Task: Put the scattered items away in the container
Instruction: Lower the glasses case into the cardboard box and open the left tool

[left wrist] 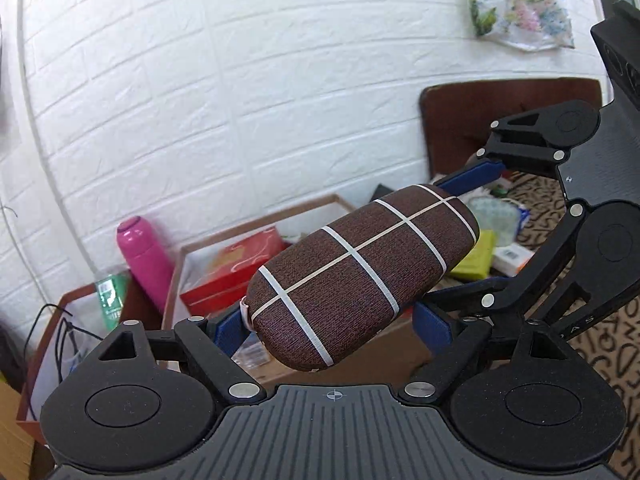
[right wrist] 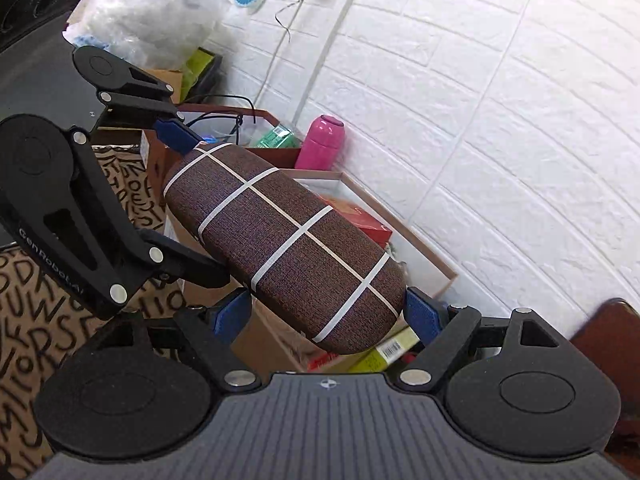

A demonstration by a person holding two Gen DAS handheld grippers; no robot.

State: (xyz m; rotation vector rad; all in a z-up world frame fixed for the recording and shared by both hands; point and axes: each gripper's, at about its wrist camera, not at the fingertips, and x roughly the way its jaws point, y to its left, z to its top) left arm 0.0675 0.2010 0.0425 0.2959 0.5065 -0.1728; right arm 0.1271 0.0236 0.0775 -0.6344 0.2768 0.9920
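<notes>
Jaws of both grippers, left gripper (left wrist: pixel 334 316) and right gripper (right wrist: pixel 328 312), pinched 1 brown case (left wrist: pixel 360 276) at opposite ends, aloft above the open box (left wrist: pixel 224 248) near the pink bottle (left wrist: pixel 142 256). Best kept level, lowered together.

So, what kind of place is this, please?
Probably a cluttered room in a home. Signs: a white brick-pattern wall, a letter-print cloth, and household things such as a pink bottle and boxes by the wall.
</notes>
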